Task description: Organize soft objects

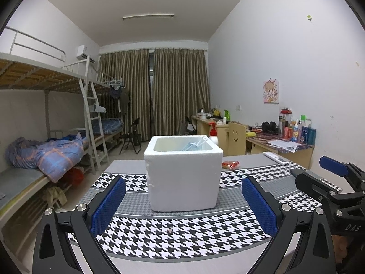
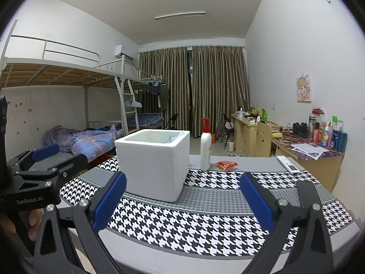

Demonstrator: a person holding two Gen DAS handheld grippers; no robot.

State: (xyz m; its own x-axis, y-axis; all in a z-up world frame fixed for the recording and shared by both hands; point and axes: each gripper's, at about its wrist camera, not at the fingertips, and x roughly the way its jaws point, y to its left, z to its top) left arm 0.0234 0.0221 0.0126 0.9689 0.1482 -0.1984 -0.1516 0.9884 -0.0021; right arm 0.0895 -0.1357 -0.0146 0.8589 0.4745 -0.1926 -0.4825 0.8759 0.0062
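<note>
- Left wrist view: the left gripper [image 1: 183, 202] sits low in the frame with its blue-padded fingers [image 1: 109, 204] spread wide and nothing between them.
- A white foam box [image 1: 183, 175] stands upright at frame centre on a houndstooth-patterned cloth [image 1: 173, 230] that covers the grey table [image 1: 130, 165].
- Inside the box, near its far right corner, lies a pale blue face mask [image 1: 194, 146] with white ear loops showing above the rim.
- Behind the box on the right, a red packet [image 1: 230, 164] and a white remote control [image 1: 276, 158] lie on the table.
- The right gripper [image 1: 328, 182] enters at the right edge, seen from the side; its jaws are apart and hold nothing.
- The room behind shows metal bunk beds [image 1: 45, 118] at left, brown curtains [image 1: 155, 89] at centre and a cluttered wooden desk [image 1: 280, 143] at right.
- Right wrist view: the right gripper [image 2: 182, 202] has its fingers [image 2: 110, 202] wide apart and empty.
- The foam box [image 2: 152, 164] stands left of centre on the cloth [image 2: 194, 223], with the mask [image 2: 172, 138] just visible past its far rim.
- A white pump bottle [image 2: 205, 146] with a red top stands upright just right of the box; further right lie the red packet [image 2: 227, 165] and the remote [image 2: 288, 164].
- The left gripper [image 2: 45, 159] appears at the left edge, jaws parted.
</note>
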